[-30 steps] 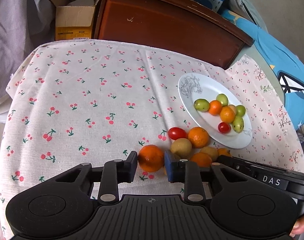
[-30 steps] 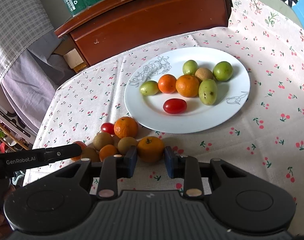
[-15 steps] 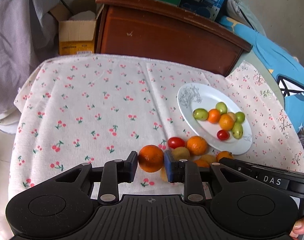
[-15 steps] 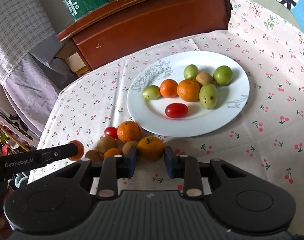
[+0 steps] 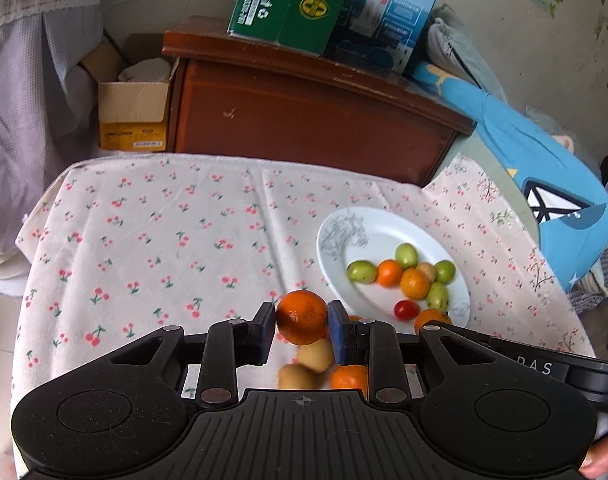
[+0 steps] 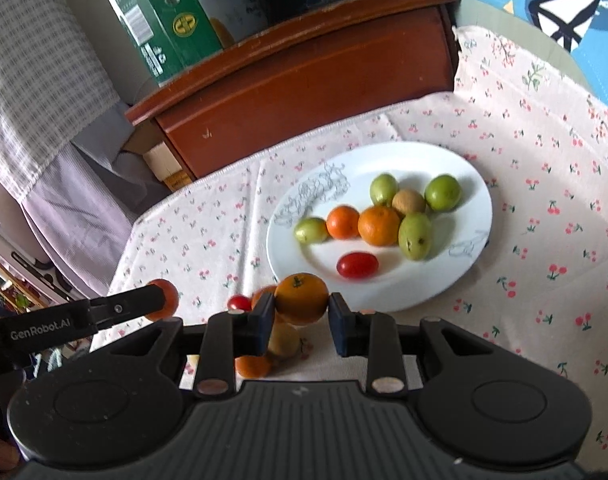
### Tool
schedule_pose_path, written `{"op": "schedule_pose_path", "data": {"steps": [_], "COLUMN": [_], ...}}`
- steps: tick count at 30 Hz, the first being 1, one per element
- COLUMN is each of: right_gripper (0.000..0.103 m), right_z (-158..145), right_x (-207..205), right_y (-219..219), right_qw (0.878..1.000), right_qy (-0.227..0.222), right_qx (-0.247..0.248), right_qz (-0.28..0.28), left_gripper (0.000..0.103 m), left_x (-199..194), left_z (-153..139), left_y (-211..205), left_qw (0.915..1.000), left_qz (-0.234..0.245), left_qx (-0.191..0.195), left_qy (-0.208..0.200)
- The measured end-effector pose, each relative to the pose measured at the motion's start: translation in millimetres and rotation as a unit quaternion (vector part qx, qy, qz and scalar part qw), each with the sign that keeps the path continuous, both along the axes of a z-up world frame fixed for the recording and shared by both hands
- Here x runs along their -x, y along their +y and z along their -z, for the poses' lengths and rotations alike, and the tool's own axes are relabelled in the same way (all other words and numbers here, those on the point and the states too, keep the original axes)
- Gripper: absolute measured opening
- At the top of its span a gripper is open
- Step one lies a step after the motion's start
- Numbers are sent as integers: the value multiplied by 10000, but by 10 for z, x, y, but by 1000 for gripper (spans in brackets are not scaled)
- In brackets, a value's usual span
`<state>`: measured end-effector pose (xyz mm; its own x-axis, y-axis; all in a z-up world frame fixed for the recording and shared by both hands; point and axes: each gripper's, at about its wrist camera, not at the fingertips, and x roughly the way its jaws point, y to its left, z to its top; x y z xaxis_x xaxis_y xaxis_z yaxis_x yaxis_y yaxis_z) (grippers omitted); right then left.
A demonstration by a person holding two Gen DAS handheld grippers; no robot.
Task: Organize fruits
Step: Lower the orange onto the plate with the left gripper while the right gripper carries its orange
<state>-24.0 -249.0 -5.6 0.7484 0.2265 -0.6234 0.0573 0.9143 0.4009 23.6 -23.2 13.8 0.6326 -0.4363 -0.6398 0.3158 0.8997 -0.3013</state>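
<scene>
My left gripper (image 5: 301, 317) is shut on an orange (image 5: 301, 315) and holds it above the cherry-print cloth. My right gripper (image 6: 300, 301) is shut on another orange (image 6: 301, 298), lifted near the front rim of the white plate (image 6: 440, 160). The plate, also in the left wrist view (image 5: 368, 226), holds green fruits (image 6: 414, 235), two oranges (image 6: 378, 225), a kiwi and a cherry tomato (image 6: 356, 265). Loose fruits lie below the grippers: kiwis (image 5: 315, 355), a small orange (image 5: 348, 376) and a cherry tomato (image 6: 239, 303).
A brown wooden cabinet (image 5: 304, 120) stands behind the table with green and blue boxes (image 5: 287, 0) on top. A cardboard box (image 5: 131, 116) sits to its left. Blue fabric (image 5: 544, 184) lies to the right. The cloth (image 5: 163, 240) covers the table.
Both grippers have risen, each lifting its orange off the cloth. The views have pulled back, and the loose fruit pile now lies below the fingers.
</scene>
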Motion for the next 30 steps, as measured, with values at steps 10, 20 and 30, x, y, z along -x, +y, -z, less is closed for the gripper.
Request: {"op": "schedule_pose_path", "data": {"steps": [10,20,30], "right_gripper": [29,29,29], "right_z": [-257,-406,-187], "right_x": [-11,-291,-574], "right_y": [-229,-545,-679], "right_qw": [9991,9970,9977], "right_qy": [-333,-530,-109], "right_qx": [-85,137,53], "right_qz": [263,541,669], "left_gripper": [26,26,26], "left_x": [-122,-432,-823], "left_z": [-111,-105,53], "left_y": [-246,-634,-385], "left_qw": [9997,9988,9980], "left_qz": [159,367,-13], "left_qx": [146,289,540], "left_qy": [-105,-155,336]}}
